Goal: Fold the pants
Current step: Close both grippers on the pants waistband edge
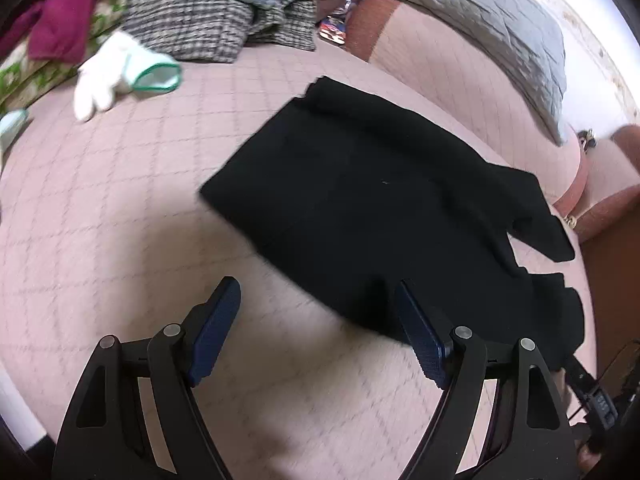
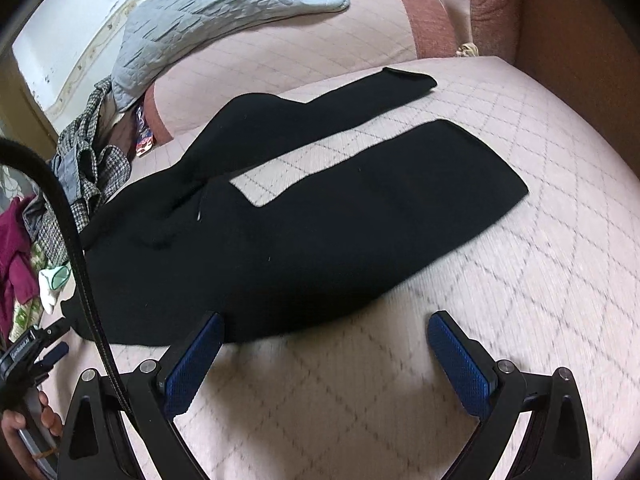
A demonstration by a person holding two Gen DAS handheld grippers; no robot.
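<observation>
Black pants lie flat on a pink quilted couch seat, the two legs spread apart in a V toward the far right. In the left wrist view the pants lie ahead and to the right. My left gripper is open and empty, hovering above the seat at the near edge of the pants; its right finger overlaps the fabric edge. My right gripper is open and empty just in front of the pants' near edge. The left gripper also shows in the right wrist view, held by a hand.
A white glove with a green cuff lies on the seat at left. A pile of checked, grey and magenta clothes sits at the back. A grey quilted blanket drapes over the couch back. The armrest and a brown panel stand at right.
</observation>
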